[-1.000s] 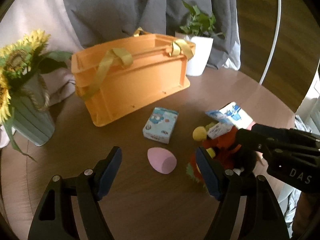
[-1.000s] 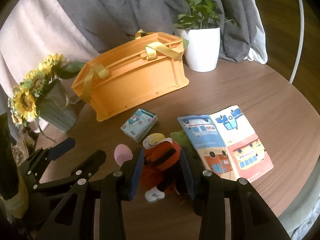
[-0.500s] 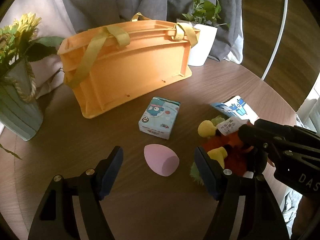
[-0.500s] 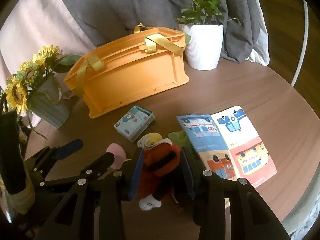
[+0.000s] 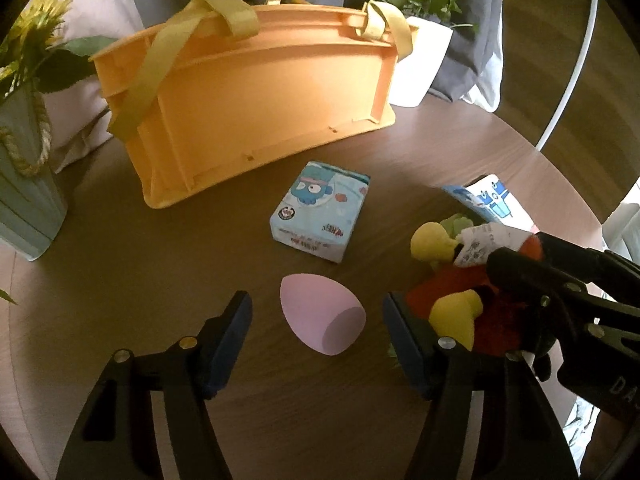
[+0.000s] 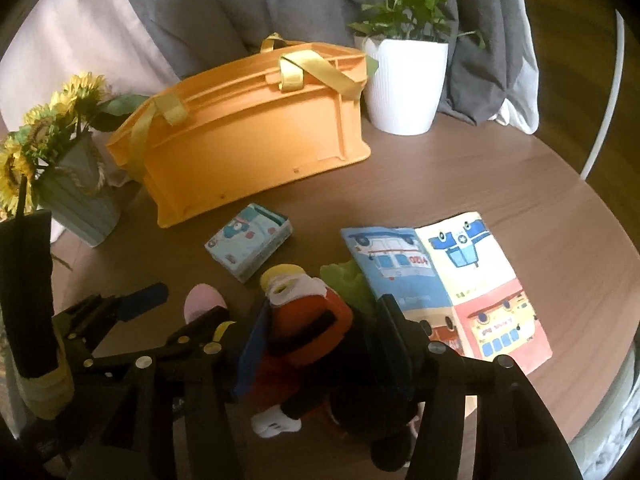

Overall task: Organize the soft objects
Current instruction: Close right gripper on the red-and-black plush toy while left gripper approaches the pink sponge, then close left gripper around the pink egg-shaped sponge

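My left gripper (image 5: 318, 312) is open around a pink egg-shaped sponge (image 5: 320, 318) that lies on the round brown table (image 5: 160, 272); the fingers do not touch it. My right gripper (image 6: 320, 328) is shut on a red and black plush toy (image 6: 308, 336) with yellow parts and a white tag, held just above the table. The toy also shows in the left wrist view (image 5: 452, 300). An orange crate with yellow straps (image 6: 248, 132) stands at the back. A light blue tissue pack (image 5: 320, 210) lies before it.
A cloth picture book (image 6: 448, 276) lies open to the right, with a green soft piece (image 6: 344, 280) at its left edge. A white plant pot (image 6: 404, 80) stands right of the crate, a sunflower vase (image 6: 76, 184) left of it. Grey curtains hang behind.
My left gripper has moved forward and down, so the pink sponge now lies between its fingers. My right gripper has kept hold of the plush toy and has lifted it slightly.
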`<state>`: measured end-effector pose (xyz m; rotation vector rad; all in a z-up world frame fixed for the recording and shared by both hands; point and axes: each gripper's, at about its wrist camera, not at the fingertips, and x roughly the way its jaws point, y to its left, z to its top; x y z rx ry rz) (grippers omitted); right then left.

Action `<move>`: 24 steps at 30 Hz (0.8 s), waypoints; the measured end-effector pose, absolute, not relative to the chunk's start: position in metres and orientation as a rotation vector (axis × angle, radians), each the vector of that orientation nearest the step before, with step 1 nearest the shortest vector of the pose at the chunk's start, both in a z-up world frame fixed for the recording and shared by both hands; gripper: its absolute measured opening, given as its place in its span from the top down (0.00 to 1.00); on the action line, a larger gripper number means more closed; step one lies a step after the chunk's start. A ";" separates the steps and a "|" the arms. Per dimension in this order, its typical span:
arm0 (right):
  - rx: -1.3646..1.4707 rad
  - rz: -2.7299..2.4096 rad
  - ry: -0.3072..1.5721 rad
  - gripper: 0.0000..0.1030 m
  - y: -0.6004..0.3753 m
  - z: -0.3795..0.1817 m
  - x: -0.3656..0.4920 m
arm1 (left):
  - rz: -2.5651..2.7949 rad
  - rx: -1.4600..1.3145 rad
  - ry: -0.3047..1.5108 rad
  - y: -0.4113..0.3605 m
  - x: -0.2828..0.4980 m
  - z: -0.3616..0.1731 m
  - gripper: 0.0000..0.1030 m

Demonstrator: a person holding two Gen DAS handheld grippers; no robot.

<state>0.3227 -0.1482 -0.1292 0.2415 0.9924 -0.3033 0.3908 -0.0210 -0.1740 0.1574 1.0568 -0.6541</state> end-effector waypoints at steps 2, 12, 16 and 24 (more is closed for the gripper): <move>0.257 -0.293 0.997 0.46 -0.150 -0.133 0.323 | -0.656 0.159 1.065 -0.023 0.391 -0.177 0.38; 0.277 -0.282 1.010 0.54 -0.152 -0.144 0.321 | -0.656 0.160 1.100 -0.028 0.393 -0.187 0.48; 0.275 -0.290 1.006 0.57 -0.151 -0.144 0.321 | -0.659 0.161 1.104 -0.028 0.393 -0.190 0.56; 0.270 -0.294 0.994 0.59 -0.149 -0.139 0.316 | -0.681 0.165 1.090 -0.028 0.388 -0.185 0.59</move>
